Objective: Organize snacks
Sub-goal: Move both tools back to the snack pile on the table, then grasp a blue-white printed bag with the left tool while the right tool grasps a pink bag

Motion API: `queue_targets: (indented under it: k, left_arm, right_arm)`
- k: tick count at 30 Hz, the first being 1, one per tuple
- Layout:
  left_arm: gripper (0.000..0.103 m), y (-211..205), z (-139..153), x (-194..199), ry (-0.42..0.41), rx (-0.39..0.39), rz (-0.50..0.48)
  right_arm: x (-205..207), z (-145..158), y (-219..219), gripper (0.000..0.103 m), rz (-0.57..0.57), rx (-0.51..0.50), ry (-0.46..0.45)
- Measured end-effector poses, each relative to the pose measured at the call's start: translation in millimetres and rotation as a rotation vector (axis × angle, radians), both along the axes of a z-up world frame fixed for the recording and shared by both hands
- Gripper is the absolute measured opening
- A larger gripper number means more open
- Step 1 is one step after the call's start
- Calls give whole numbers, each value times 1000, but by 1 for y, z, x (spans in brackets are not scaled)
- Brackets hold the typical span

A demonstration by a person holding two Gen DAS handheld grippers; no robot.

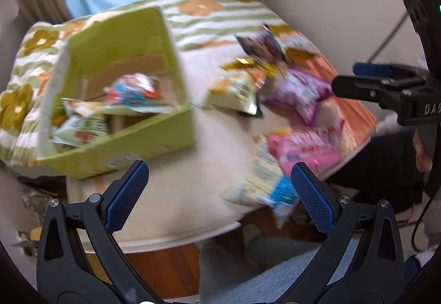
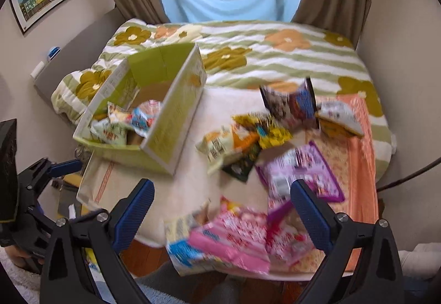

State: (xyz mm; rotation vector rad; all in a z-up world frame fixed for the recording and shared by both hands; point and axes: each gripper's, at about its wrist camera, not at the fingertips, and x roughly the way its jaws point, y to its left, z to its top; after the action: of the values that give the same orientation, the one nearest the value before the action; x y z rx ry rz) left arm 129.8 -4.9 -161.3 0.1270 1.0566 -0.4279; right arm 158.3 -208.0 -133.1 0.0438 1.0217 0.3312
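Observation:
A green cardboard box (image 1: 154, 136) (image 2: 165, 133) stands at the table's left with a few snack bags (image 1: 132, 94) (image 2: 129, 119) inside. Loose snack bags lie on the right: a purple bag (image 1: 300, 94) (image 2: 300, 171), a pink bag (image 1: 311, 149) (image 2: 237, 235), a pale yellow and blue bag (image 1: 264, 182) (image 2: 184, 243), and a green and orange bag (image 1: 237, 89) (image 2: 220, 144). My left gripper (image 1: 220, 193) is open and empty above the table's near edge. My right gripper (image 2: 223, 210) is open and empty above the pink bag. Both views are blurred.
The white table (image 1: 193, 193) (image 2: 193, 180) has an orange cloth (image 1: 355, 111) (image 2: 361, 155) at its right. A flowered green-striped quilt (image 2: 275, 56) lies behind. A flat cardboard sheet (image 2: 96, 182) sits under the box. The right gripper shows in the left view (image 1: 344, 83).

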Motion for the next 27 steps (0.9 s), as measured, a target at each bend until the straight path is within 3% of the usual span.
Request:
queue_targets:
  k: [6,14,22,27]
  left_arm:
    - [102,-41,-35,-17,67,21,-70]
    - [102,-69,-85,-19,141,50,-160]
    - [102,-80,-126,-9,188,77,-204]
    - [102,-79,-137,-3,215,29,-224]
  right_arm:
    - [-11,-38,-30,99,65,48,65]
    - [-10,-95,-36,99,146,144,156]
    - [-4,-133,-30,99,126,190,215]
    - [3,-146,-29,99,81,222,265]
